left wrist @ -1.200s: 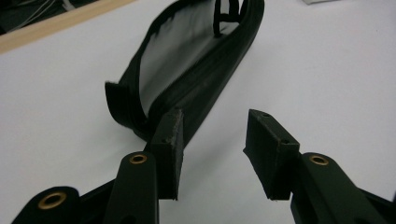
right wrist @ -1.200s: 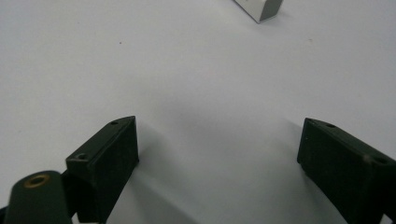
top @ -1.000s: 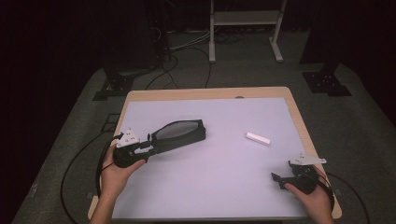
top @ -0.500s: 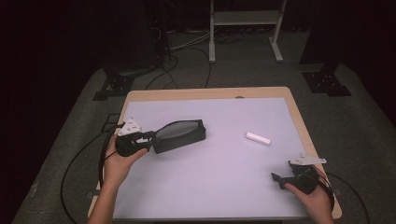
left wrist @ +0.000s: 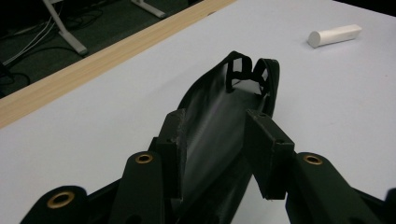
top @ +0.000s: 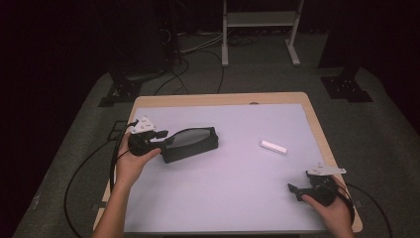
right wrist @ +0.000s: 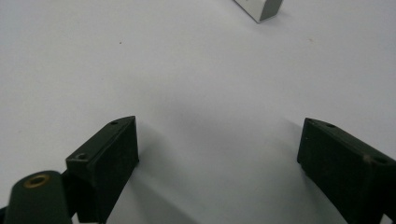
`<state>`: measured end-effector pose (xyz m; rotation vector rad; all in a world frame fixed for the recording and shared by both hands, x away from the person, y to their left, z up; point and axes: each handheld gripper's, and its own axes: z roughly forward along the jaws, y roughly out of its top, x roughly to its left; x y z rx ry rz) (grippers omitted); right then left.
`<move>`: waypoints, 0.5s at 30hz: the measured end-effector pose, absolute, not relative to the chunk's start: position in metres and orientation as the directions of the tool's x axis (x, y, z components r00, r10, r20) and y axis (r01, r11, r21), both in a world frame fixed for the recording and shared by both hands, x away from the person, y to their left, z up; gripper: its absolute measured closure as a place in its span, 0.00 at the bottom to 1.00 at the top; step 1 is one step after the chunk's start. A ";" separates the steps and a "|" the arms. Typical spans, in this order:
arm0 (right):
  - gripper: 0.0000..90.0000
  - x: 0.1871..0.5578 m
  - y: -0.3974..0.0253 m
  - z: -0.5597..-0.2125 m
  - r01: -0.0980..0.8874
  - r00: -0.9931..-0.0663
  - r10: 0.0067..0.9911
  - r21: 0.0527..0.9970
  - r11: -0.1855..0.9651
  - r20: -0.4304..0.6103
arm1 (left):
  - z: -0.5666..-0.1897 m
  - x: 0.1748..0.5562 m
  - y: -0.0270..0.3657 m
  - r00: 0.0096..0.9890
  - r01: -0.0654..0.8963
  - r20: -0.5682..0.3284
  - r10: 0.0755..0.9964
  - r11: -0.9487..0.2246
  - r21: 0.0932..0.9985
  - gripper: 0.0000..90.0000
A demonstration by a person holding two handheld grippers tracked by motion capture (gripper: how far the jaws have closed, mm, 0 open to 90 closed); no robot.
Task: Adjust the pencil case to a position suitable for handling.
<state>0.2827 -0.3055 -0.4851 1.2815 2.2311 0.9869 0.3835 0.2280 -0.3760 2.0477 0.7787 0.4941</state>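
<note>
A black pouch (top: 190, 142) lies on the left half of the lilac mat (top: 237, 198), its mouth gaping upward. My left gripper (top: 165, 138) is at the pouch's near end. In the left gripper view the jaws of that gripper (left wrist: 215, 140) stand narrowly apart, pressed against both sides of the pouch (left wrist: 219, 107). A white stick (top: 274, 147) lies right of centre, also seen as a white stick (left wrist: 334, 35) beyond the pouch. My right gripper (top: 292, 190) rests open near the front right corner, nothing between its jaws (right wrist: 219, 149). A pale end of the stick (right wrist: 259, 9) shows ahead of it.
The mat covers a wooden table (top: 317, 124) whose bare rim shows at the back and right. Cables (top: 79, 173) trail off the left side onto the grey floor. A white frame stand (top: 257, 29) and dark stands sit beyond the table.
The left hand and gripper have shifted left and toward the back along the pouch's near end. The pouch has barely moved. The right gripper has stayed where it was.
</note>
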 end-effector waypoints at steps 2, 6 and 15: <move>0.13 0.283 -0.305 -0.485 0.591 -0.510 0.860 0.733 0.337 0.016 | -0.377 0.386 0.227 0.726 0.344 0.049 0.686 -0.424 0.838 0.66; 0.13 0.283 -0.305 -0.485 0.591 -0.510 0.860 0.733 0.336 0.016 | -0.380 0.395 0.224 0.729 0.344 0.050 0.683 -0.428 0.836 0.65; 0.13 0.283 -0.306 -0.485 0.591 -0.510 0.860 0.733 0.336 0.017 | -0.388 0.417 0.217 0.730 0.350 0.045 0.682 -0.429 0.833 0.65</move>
